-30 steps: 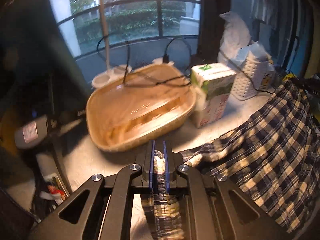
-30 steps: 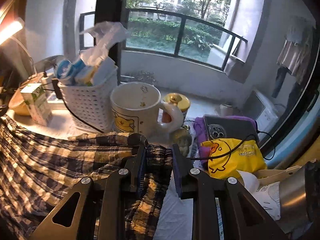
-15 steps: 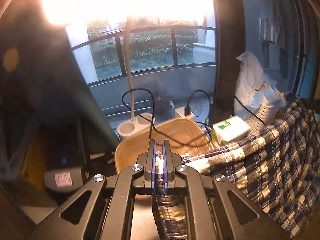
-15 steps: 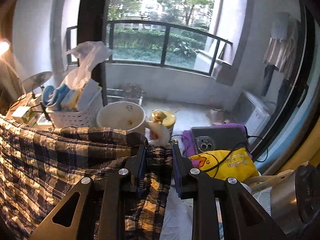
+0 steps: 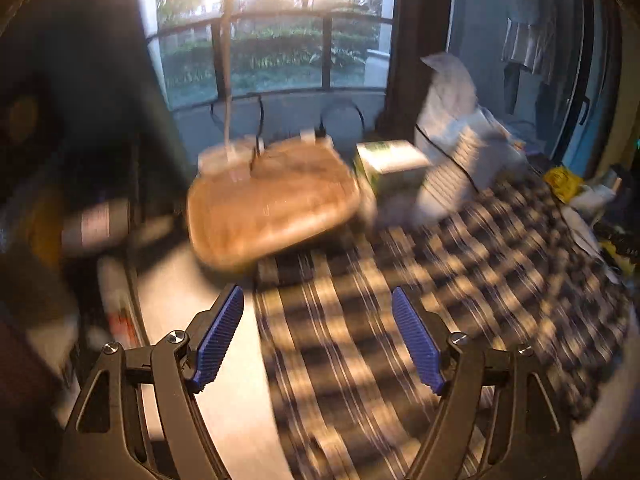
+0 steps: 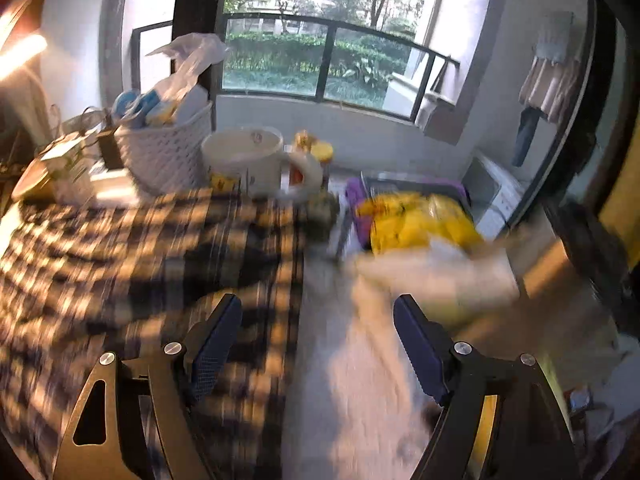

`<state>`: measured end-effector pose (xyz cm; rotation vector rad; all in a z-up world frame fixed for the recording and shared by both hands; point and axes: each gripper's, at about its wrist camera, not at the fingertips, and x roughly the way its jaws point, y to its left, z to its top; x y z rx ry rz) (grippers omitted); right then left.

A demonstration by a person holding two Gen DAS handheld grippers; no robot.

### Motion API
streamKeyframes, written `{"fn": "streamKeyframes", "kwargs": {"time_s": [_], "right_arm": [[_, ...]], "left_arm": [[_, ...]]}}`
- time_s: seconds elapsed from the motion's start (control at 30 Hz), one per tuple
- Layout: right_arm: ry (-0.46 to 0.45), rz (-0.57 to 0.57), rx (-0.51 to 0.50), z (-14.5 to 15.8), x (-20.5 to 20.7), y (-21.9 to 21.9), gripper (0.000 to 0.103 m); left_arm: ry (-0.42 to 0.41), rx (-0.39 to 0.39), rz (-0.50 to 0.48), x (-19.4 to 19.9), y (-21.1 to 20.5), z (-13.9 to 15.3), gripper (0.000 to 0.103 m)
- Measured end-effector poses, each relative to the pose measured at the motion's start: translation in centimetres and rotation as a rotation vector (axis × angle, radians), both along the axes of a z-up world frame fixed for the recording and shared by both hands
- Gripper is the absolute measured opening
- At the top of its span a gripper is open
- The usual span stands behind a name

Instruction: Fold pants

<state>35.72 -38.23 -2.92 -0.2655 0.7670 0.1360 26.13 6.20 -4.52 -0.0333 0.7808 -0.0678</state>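
Observation:
The dark and cream plaid pants (image 5: pixel 400 300) lie spread flat on the white table, blurred by motion. My left gripper (image 5: pixel 320 340) is open and empty, its blue pads above the pants' left edge. In the right wrist view the pants (image 6: pixel 140 248) fill the left half of the table. My right gripper (image 6: pixel 318 344) is open and empty over the pants' right edge and the bare table beside it.
A woven tan basket (image 5: pixel 272 204), a green and white carton (image 5: pixel 390 166) and a white lattice basket (image 6: pixel 164 152) stand behind the pants. A white mug (image 6: pixel 248 164), a yellow bag (image 6: pixel 416 224) and a phone line the right side.
Both grippers have opened and let go of the pants. The pants, held up before, now lie flat on the table. Both cameras have pulled back.

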Motion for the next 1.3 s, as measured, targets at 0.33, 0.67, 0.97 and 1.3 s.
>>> {"fn": "streamKeyframes", "kwargs": {"time_s": [0.33, 0.67, 0.97, 1.3], "right_arm": [[0.116, -0.028, 0.130, -3.0, -9.1, -4.8, 0.080], [0.151, 0.042, 0.214, -4.6, -12.3, -3.9, 0.079], [0.126, 0.005, 0.225, -5.0, -12.8, -2.9, 0.017], [-0.053, 0.024, 0.166, 3.6, -16.5, -1.0, 0.016]], "left_arm": [[0.172, -0.178, 0.001, -11.5, -1.7, -5.5, 0.077], [0.208, -0.153, -0.016, -15.3, -4.9, -7.4, 0.077], [0.162, -0.112, -0.107, -15.9, -5.9, -7.0, 0.008], [-0.028, -0.148, -0.107, -19.5, -2.9, 1.0, 0.005]]}}
